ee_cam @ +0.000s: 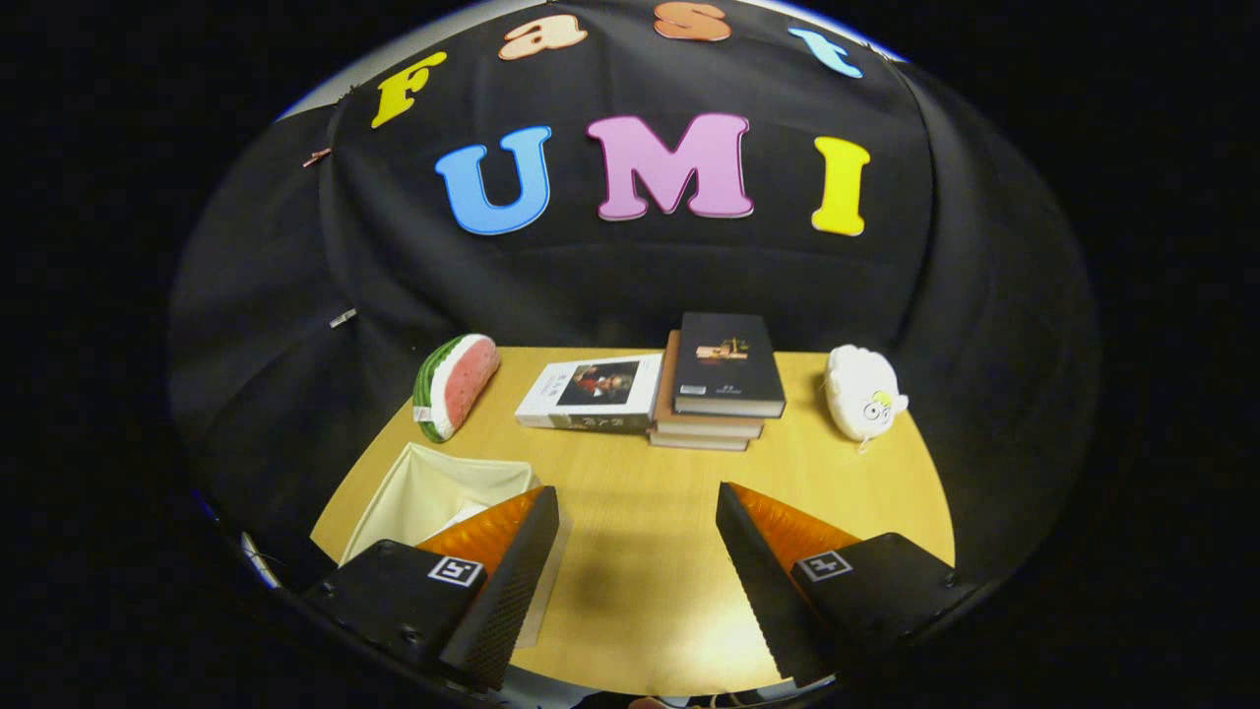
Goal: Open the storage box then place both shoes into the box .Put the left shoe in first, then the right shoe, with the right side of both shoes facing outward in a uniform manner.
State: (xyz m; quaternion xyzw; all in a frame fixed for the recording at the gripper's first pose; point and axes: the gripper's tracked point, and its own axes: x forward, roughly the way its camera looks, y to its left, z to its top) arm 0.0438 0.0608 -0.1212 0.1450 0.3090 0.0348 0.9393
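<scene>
My gripper [638,512] hangs above the wooden table [640,492], open, with only bare tabletop between its two fingers. A cream fabric storage box [433,487] sits on the table at the left, partly hidden behind my left finger [517,561]; its top stands open and I see its pale inner walls. What lies inside it I cannot tell.
Beyond the fingers, along the table's far edge, lie a watermelon-slice plush [456,384], a white book [591,392] flat on the table, a stack of books [724,379] with a dark one on top, and a white plush toy [862,392].
</scene>
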